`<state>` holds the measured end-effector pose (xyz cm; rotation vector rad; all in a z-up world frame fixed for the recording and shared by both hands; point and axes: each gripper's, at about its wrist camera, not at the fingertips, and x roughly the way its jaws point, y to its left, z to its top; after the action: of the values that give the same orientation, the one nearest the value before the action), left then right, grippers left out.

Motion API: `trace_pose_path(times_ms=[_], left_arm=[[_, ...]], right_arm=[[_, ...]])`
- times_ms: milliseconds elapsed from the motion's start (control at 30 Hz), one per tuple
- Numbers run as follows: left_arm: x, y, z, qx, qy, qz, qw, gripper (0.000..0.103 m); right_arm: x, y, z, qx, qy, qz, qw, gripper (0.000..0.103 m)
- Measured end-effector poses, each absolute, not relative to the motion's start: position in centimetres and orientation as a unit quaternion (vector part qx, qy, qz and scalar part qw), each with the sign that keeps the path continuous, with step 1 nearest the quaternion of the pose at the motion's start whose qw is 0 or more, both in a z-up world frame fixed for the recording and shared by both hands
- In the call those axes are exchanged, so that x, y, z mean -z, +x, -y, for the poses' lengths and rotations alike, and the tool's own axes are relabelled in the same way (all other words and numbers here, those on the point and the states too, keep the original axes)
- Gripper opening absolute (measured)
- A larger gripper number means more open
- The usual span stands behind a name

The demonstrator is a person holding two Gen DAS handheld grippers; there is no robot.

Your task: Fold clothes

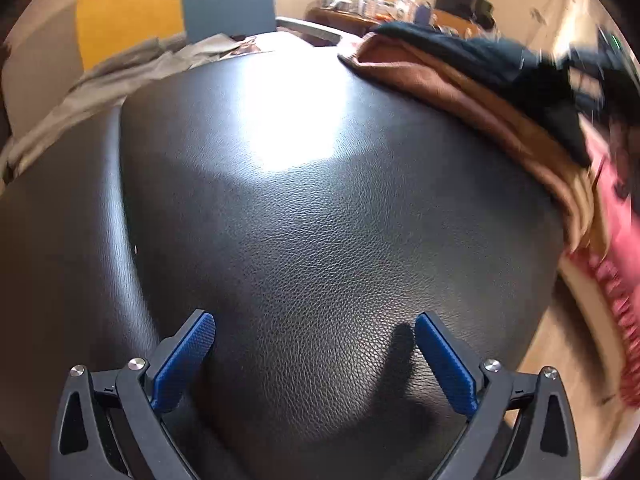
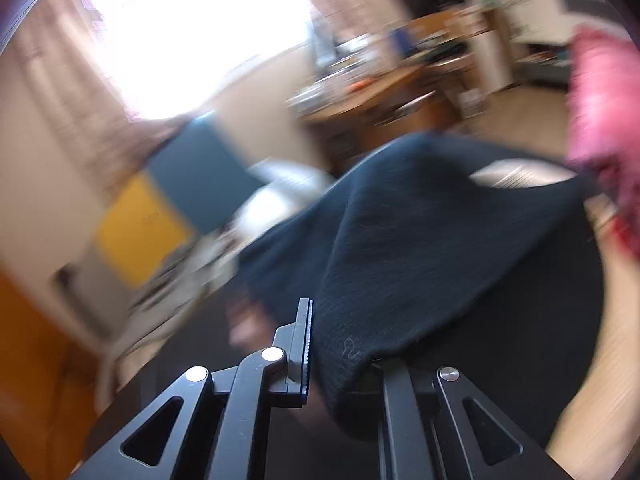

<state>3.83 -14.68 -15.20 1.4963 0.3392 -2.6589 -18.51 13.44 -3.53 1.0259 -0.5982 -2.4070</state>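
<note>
The left gripper point(image 1: 315, 330) is hanging over a black leather surface point(image 1: 320, 220) with its blue pads point(image 1: 182, 364) standing wide apart and nothing between them; only the grained leather is showing in the gap. A bright patch of glare is lying on the leather toward 12 o'clock.

At about 2 o'clock in the left wrist view a heap of clothes is sitting on the far edge of the leather: a brown garment point(image 1: 460, 92) at the bottom, a dark navy garment point(image 1: 520, 76) lying over it, and a pink garment point(image 1: 616, 248) trailing off toward 3 to 4 o'clock. At 10 o'clock a beige cloth point(image 1: 120, 76) is lying crumpled along the surface's rim.

The right gripper point(image 2: 344, 344) is clamping a fold of the dark navy garment point(image 2: 420, 240); the knit is draping over the right-hand finger and hiding it, while the left-hand finger point(image 2: 302, 344) is pressing against the cloth's edge. The garment is stretching away from the jaws toward 1 o'clock, and the pink garment point(image 2: 600, 120) is showing at 2 o'clock. This view is heavily blurred.

No brand, label or writing is readable in either view.
</note>
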Motion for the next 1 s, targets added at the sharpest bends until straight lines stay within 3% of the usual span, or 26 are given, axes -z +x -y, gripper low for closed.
trace_pose_path(times_ms=[33, 100, 300, 400, 467, 500, 667, 767, 1000], left_arm=[[15.1, 4.1, 15.0, 0.864, 0.486, -0.126, 0.037, 0.100], [14.6, 4.6, 16.4, 0.860, 0.482, -0.164, 0.037, 0.085], [14.0, 6.2, 20.5, 0.835, 0.474, -0.278, 0.037, 0.078], [13.5, 7.3, 20.7, 0.838, 0.471, -0.273, 0.048, 0.078], [13.1, 7.9, 20.8, 0.841, 0.465, -0.269, 0.054, 0.078], [13.0, 7.5, 20.7, 0.839, 0.463, -0.279, 0.053, 0.078], [12.3, 5.3, 23.0, 0.829, 0.439, -0.344, 0.046, 0.078], [10.7, 3.1, 23.6, 0.849, 0.427, -0.302, 0.079, 0.078], [8.8, -5.1, 22.6, 0.891, 0.438, -0.062, 0.106, 0.078]], right_arm=[[4.1, -17.0, -11.6, 0.860, 0.381, 0.212, 0.265, 0.010], [5.8, -13.5, -7.4, 0.830, 0.407, 0.192, 0.329, 0.010], [11.8, -3.5, 2.5, 0.706, 0.497, 0.161, 0.478, 0.010], [13.5, -0.2, 3.9, 0.679, 0.528, 0.141, 0.490, 0.021], [14.3, 1.0, 3.1, 0.666, 0.543, 0.149, 0.489, 0.055], [14.6, 1.5, 2.5, 0.665, 0.547, 0.151, 0.485, 0.061], [15.8, 3.0, -1.9, 0.655, 0.565, 0.190, 0.463, 0.068], [16.0, 3.6, -3.5, 0.662, 0.560, 0.220, 0.446, 0.073], [14.5, 3.9, -1.3, 0.682, 0.538, 0.238, 0.435, 0.088]])
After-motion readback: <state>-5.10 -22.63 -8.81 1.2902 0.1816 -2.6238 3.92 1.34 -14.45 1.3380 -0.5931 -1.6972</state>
